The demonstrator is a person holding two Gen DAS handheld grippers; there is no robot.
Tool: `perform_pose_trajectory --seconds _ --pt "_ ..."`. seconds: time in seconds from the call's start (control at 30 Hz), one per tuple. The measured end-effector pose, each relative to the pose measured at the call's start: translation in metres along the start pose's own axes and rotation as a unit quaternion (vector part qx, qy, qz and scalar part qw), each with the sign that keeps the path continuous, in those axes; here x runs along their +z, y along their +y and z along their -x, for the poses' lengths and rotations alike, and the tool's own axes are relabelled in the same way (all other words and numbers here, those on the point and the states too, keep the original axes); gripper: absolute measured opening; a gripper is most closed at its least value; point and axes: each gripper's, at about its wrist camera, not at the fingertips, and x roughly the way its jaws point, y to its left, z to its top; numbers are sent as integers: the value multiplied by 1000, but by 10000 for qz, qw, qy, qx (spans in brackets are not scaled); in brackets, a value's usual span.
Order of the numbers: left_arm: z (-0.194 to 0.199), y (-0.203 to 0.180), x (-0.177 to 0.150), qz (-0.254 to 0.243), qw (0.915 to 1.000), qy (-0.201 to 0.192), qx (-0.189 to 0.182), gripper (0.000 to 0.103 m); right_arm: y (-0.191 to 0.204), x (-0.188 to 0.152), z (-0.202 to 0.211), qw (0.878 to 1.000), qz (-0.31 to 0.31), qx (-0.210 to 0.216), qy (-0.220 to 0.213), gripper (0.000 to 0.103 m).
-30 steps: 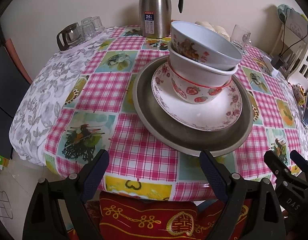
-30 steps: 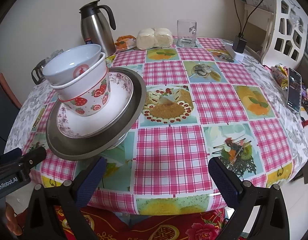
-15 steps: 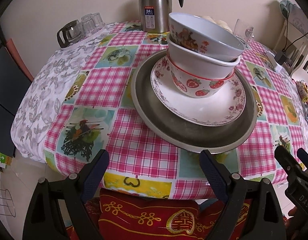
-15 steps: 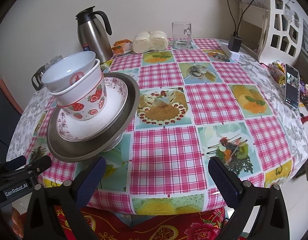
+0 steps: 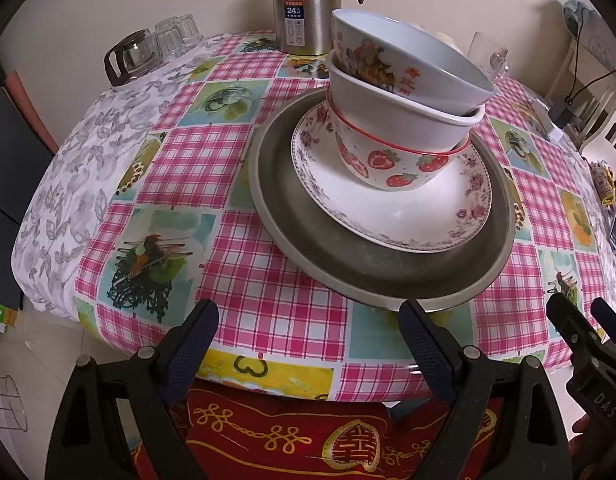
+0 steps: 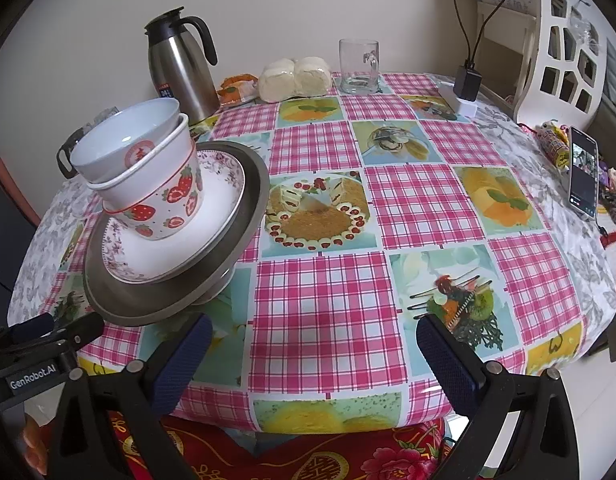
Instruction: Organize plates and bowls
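On the checked tablecloth stands one stack. A grey metal plate [image 5: 348, 268] carries a white floral plate [image 5: 388, 216]. On that sit a strawberry bowl [image 5: 388, 168], a plain white bowl [image 5: 388, 120] and a tilted picture bowl [image 5: 392, 64]. My left gripper [image 5: 310, 340] hovers open at the table's near edge, just in front of the metal plate, nothing between its fingers. In the right wrist view the stack [image 6: 163, 204] is at the left. My right gripper [image 6: 316, 344] is open over bare cloth to its right. The left gripper [image 6: 47, 332] shows at the lower left.
A steel thermos [image 6: 179, 68], wrapped buns [image 6: 293, 78] and a glass mug [image 6: 358, 66] line the far side. A glass pot and tumblers [image 5: 139, 56] are at the far left. A phone [image 6: 584, 172] and charger [image 6: 466, 84] lie right. A red cushion [image 5: 287, 432] is below the edge.
Both views have shifted only slightly. The stack stands as before and both grippers keep the same wide opening.
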Motion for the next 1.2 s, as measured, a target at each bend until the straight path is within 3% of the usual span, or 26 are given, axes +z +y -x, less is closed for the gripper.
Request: perform_pose_trajectory --seconds 0.57,1.2 --pt "1 4 2 82 9999 -72 -37 92 -1 0 -3 10000 15 -54 52 103" --pt "15 3 0 52 9988 -403 264 92 -1 0 -2 10000 20 -49 55 103"
